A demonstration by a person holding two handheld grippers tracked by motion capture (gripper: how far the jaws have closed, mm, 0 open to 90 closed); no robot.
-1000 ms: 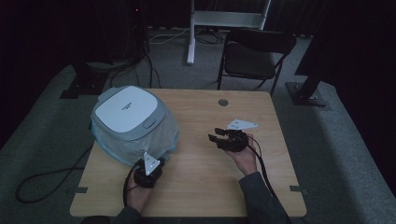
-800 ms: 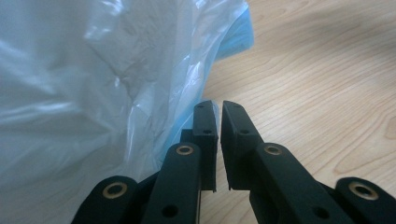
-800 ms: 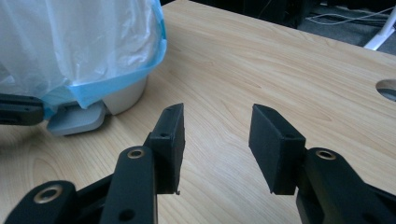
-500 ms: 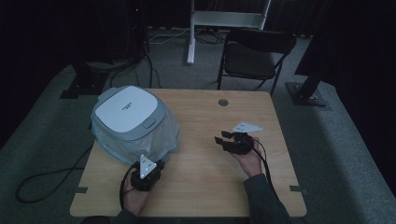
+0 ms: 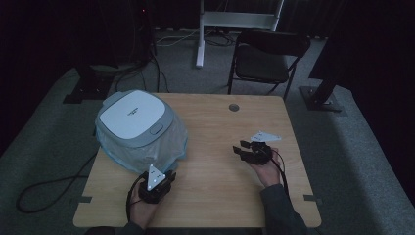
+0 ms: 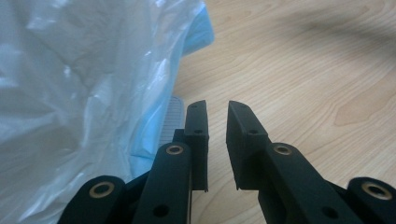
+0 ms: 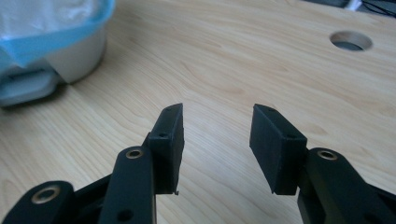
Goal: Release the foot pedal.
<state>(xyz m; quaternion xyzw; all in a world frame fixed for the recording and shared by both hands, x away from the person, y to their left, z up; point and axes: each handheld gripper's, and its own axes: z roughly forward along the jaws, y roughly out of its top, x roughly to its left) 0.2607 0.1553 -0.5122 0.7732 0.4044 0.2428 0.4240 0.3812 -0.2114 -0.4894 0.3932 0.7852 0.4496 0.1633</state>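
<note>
the bin (image 5: 136, 126), a grey-and-white lidded thing wrapped in a thin pale-blue plastic bag (image 5: 169, 144), stands on the far left part of the wooden tabletop (image 5: 220, 196). its white lid faces up, and the bag bunches around its sides down to the wood.

the left claw (image 5: 157, 182) rests on the near left of the tabletop, just beside the near edge of the bag, held by a hand that comes in from the near side. in the left gripper view the left claw (image 6: 216, 116) has its two black jaws close together with a narrow gap between them, nothing caught in that gap; the crinkled bag (image 6: 84, 93) fills the space to their left, with a ribbed grey bit of the bin's base (image 6: 172, 119) just beyond the left jaw. whether the jaw touches the plastic cannot be told.

the right claw (image 5: 243, 151) lies on the right side of the tabletop, well apart from the bin, pointing left toward it. in the right gripper view the right claw (image 7: 215, 122) has its jaws spread about halfway, bare wood between them, pinching nothing. the bin's lower corner (image 7: 60, 56) with its blue bag edge sits far left in that view, and a round cable hole (image 7: 350, 41) in the tabletop sits far right.

behind the table on the floor stands a dark folding chair (image 5: 266, 61).
</note>
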